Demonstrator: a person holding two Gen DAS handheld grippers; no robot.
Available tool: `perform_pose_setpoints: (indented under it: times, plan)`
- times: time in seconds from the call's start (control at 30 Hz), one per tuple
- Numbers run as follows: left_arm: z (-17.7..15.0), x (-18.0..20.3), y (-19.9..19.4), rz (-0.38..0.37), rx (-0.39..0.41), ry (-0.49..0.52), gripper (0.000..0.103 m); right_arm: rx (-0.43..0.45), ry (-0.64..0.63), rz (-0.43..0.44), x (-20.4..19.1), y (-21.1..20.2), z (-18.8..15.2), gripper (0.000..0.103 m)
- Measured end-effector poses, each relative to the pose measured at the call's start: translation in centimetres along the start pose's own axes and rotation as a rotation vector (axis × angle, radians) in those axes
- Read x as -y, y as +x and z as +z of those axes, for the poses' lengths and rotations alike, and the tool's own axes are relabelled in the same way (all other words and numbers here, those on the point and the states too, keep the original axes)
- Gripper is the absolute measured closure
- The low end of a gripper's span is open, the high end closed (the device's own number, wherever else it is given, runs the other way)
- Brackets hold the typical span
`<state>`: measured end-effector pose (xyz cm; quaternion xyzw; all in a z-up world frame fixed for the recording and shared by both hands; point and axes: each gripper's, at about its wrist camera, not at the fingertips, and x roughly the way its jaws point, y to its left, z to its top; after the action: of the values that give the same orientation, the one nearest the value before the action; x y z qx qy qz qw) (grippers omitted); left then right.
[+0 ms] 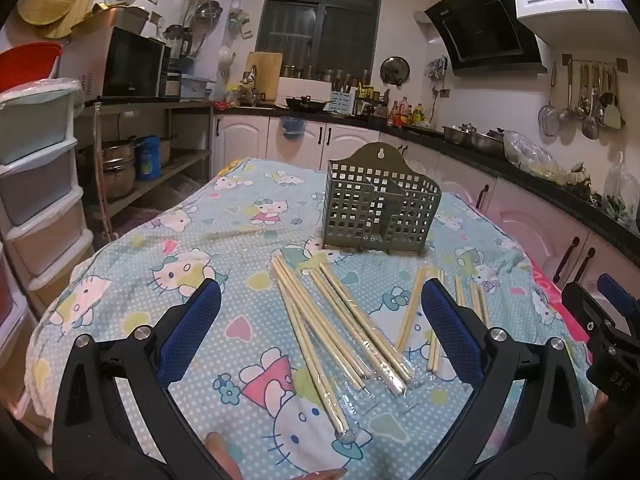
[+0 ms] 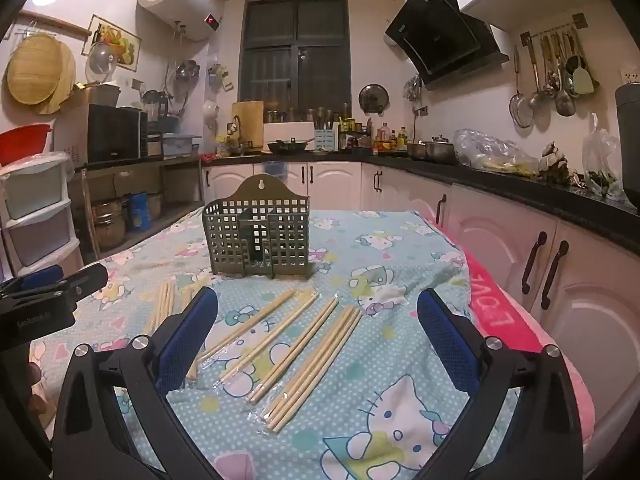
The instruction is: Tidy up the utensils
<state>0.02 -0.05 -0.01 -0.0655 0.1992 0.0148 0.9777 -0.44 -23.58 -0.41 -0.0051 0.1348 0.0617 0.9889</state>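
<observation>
Several wooden chopsticks (image 1: 340,320), some in clear plastic sleeves, lie spread on the cartoon-cat tablecloth (image 1: 160,280). They also show in the right wrist view (image 2: 304,356). A green perforated utensil holder (image 1: 378,204) stands upright behind them; it also shows in the right wrist view (image 2: 260,230). My left gripper (image 1: 320,320) is open and empty, hovering above the chopsticks. My right gripper (image 2: 318,328) is open and empty, also above chopsticks. The right gripper's body shows at the right edge of the left wrist view (image 1: 600,328).
Plastic drawers (image 1: 36,184) stand left of the table. Kitchen cabinets and a dark counter (image 2: 520,192) run along the right and back. A pink cloth edge (image 2: 500,312) hangs on the table's right side. The left gripper's body (image 2: 44,300) sits at the left.
</observation>
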Motion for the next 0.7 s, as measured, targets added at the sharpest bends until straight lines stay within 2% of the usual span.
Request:
perform_pose_setpoints:
  times: [0.7]
  plan:
    - [0.07,0.14,0.21,-0.003,0.0,-0.004,0.011,-0.004,0.0,0.009,-0.44,-0.22,0.18,0.006]
